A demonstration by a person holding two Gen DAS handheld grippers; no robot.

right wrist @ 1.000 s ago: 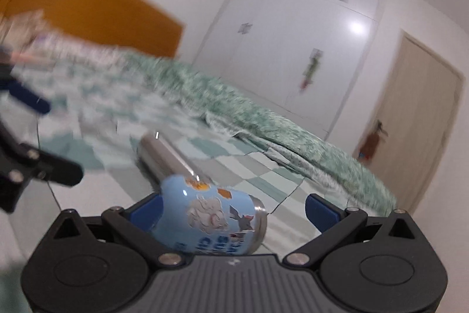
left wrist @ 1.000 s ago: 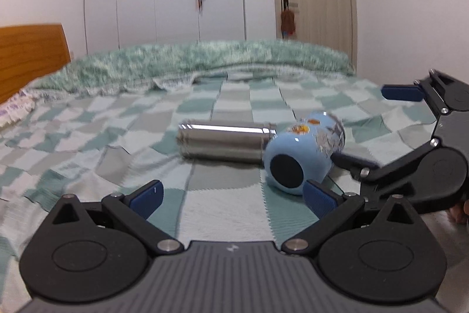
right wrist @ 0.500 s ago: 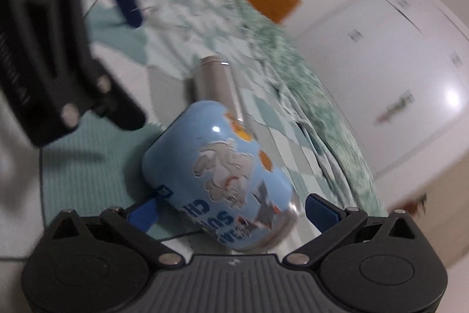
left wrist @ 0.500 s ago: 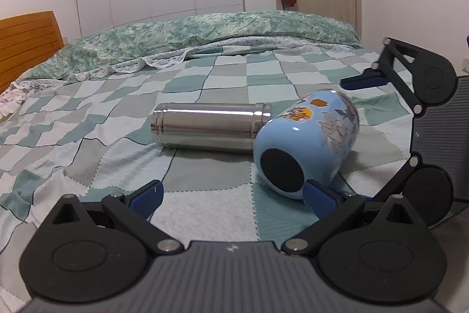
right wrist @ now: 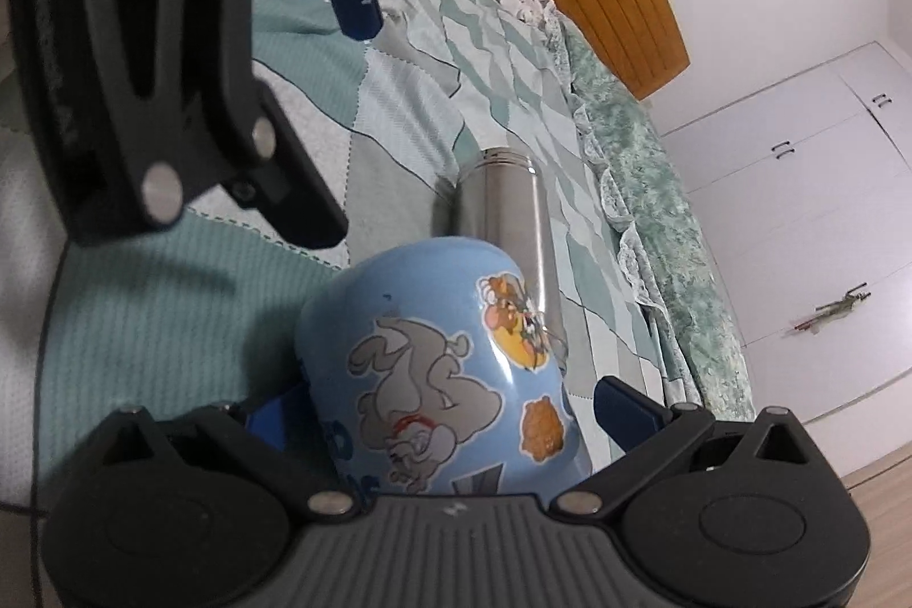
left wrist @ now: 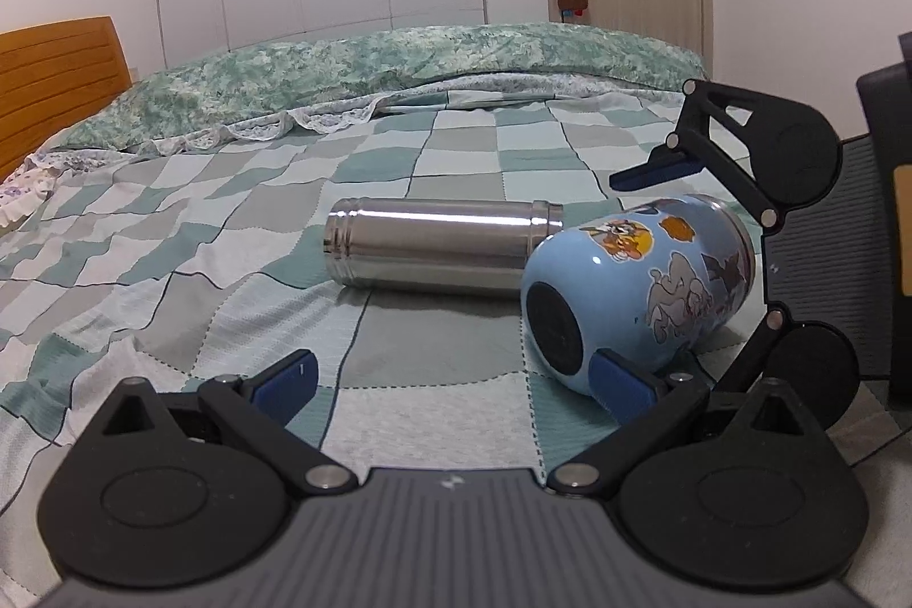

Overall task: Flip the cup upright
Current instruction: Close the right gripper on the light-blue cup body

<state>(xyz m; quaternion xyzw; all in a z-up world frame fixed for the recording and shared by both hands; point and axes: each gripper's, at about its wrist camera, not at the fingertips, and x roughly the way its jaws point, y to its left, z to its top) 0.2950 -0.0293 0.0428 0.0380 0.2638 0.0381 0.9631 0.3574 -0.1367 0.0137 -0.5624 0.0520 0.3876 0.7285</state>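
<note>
A light-blue cartoon cup (left wrist: 638,289) lies on its side on the checked bedspread, its base toward my left gripper. In the right wrist view the cup (right wrist: 450,380) fills the space between my right gripper's (right wrist: 450,408) open fingers, one blue pad above it and one below; contact is not clear. My right gripper (left wrist: 672,266) also shows from the left, rolled on its side around the cup's mouth end. My left gripper (left wrist: 450,380) is open and empty, its right fingertip (left wrist: 618,383) just in front of the cup's base.
A steel flask (left wrist: 439,246) lies on its side right behind the cup, touching it. A rolled green quilt (left wrist: 399,66) runs along the far side of the bed. A wooden headboard (left wrist: 51,84) stands at the left. Wardrobe and door lie beyond.
My right gripper has rolled onto its side and moved in so the cup sits deeper between its fingers. The cup's mouth end has tipped up slightly. My left gripper has eased back.
</note>
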